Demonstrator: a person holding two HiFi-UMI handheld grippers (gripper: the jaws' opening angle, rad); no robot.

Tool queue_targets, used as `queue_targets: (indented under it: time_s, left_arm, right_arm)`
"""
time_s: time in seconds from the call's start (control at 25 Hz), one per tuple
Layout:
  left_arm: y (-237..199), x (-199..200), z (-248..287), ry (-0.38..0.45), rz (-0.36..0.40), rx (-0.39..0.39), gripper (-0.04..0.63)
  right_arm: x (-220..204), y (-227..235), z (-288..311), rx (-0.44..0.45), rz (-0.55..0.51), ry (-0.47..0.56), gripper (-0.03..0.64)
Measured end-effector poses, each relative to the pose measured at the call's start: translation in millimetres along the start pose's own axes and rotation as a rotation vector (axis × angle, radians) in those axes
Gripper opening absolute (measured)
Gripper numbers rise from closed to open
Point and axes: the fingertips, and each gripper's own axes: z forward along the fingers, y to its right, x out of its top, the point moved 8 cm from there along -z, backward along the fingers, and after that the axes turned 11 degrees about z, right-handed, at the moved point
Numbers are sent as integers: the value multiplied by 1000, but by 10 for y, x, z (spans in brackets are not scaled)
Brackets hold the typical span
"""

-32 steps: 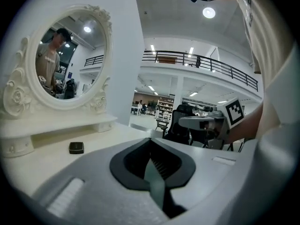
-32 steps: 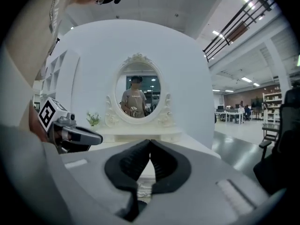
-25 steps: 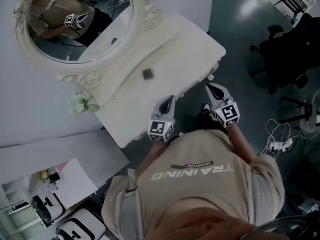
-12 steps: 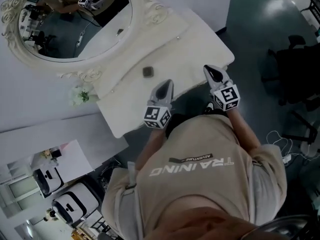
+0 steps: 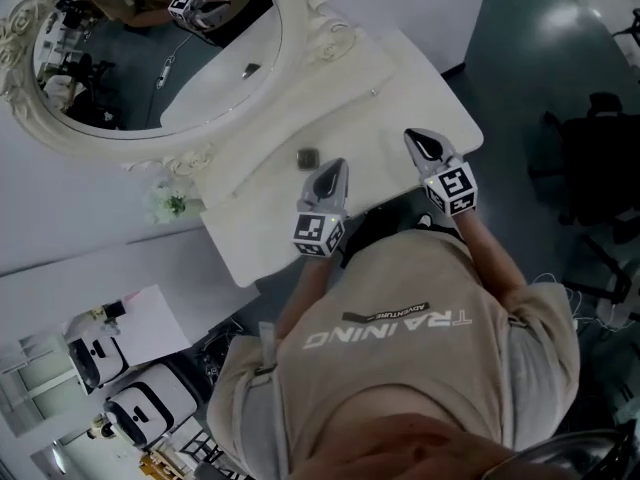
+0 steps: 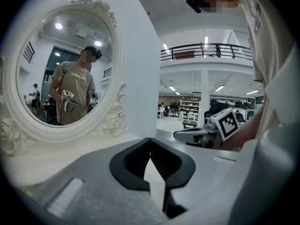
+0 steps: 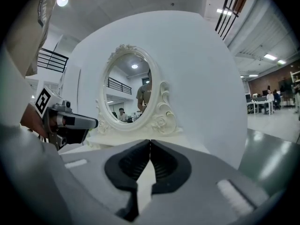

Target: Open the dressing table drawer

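Observation:
The white dressing table (image 5: pixel 400 88) with its oval carved mirror (image 5: pixel 150 58) stands in front of me in the head view. Its drawer front is hidden under the tabletop's near edge. My left gripper (image 5: pixel 338 164) hangs over that near edge, jaws shut and empty; in its own view the left gripper (image 6: pixel 150 140) points along the tabletop toward the mirror (image 6: pixel 61 74). My right gripper (image 5: pixel 413 136) is further right over the same edge, also shut on nothing. The right gripper (image 7: pixel 150 141) faces the mirror (image 7: pixel 129 90) in its own view.
A small dark square object (image 5: pixel 307 157) lies on the tabletop just left of the left gripper. White flowers (image 5: pixel 170 203) sit at the table's left end. Dark office chairs (image 5: pixel 600 158) stand on the floor at right; white machines (image 5: pixel 130 408) are at lower left.
Both grippers have moved forward from below the table's front edge to over it. The table and mirror sit further right in the head view.

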Motion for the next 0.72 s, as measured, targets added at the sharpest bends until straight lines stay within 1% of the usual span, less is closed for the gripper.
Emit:
queue_targets:
  time_s: [0.12,0.24,0.36,0.44,0.52,0.64,0.72]
  left_arm:
    - [-204,-41,98,2,-19,-27,8]
    - [-360,-18,193,24,-19,-69,8]
    - [-497,-62,198,30,-13,-109,8]
    - [-600,-150,166,20,-20,-115,8]
    - [-725,-225,207,16,-26,-112,8]
    - [-841,-277,223,7,-37,-98,8]
    - [-843,-301,176,-15,-50,-80,8]
  right_arm:
    - [86,-75,178,-30,3,-5,5]
    - [126,-72,366,-70,-30,-21,5]
    - [-24,-52,629,-111,-64,-78,6]
    - [-154,-57,830,-124,-66,-115,14]
    - [-215,-6,1063,-131,-76,-126,20]
    - [-316,97,1338,-156,-68,-185,58]
    - [-434,194,1456,-172,-42,-239,112]
